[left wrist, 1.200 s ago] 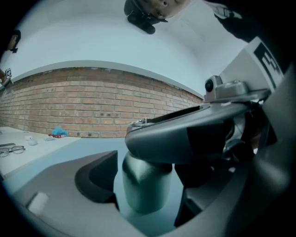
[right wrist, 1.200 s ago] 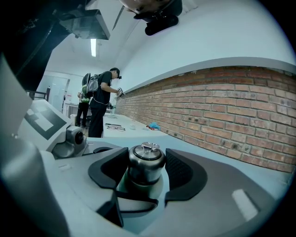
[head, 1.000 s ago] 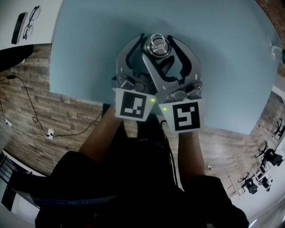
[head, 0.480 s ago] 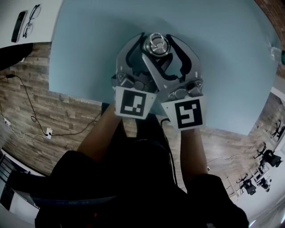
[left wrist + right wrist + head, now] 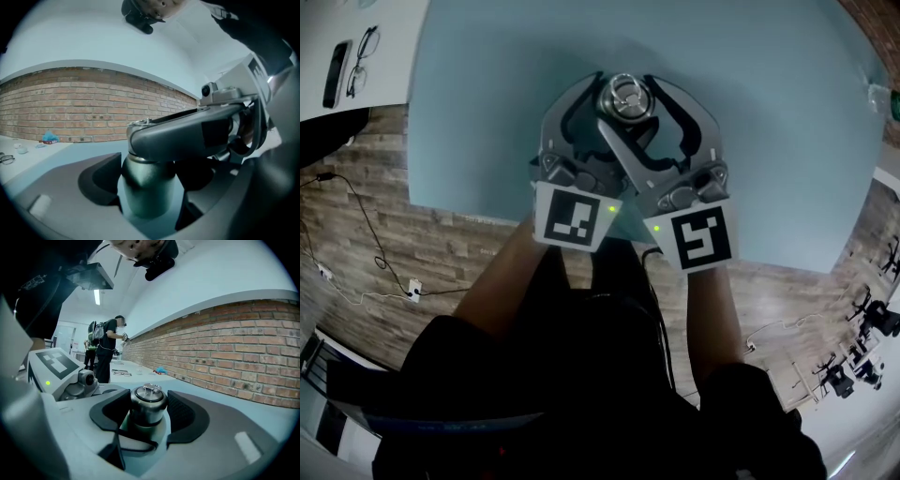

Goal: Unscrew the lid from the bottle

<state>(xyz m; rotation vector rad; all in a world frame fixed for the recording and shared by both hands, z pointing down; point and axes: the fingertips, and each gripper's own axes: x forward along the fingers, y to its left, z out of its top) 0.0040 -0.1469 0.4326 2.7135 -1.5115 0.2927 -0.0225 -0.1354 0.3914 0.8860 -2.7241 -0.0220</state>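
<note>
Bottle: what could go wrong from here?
1. The left tongs have just been closing around the bottle; if that hold is loose, the bottle may spin with the lid.
2. The right tongs, on the lid, cross just over the left; turning could jam them together.

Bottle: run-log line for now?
left gripper: jaws just closing, clamped on bottle | right gripper: clamped on lid | lid: on bottle | bottle: upright on table

I counted one grey metal bottle (image 5: 149, 187) with one silver screw lid (image 5: 148, 399). There were two grey two-jaw grippers: the left gripper (image 5: 154, 206), whose jaws had just been closing round the bottle, and the right gripper (image 5: 149, 417). There was one pale blue table (image 5: 487, 94), one pair of glasses (image 5: 358, 58), one black phone (image 5: 337, 67) and two standing people (image 5: 108, 350).
</note>
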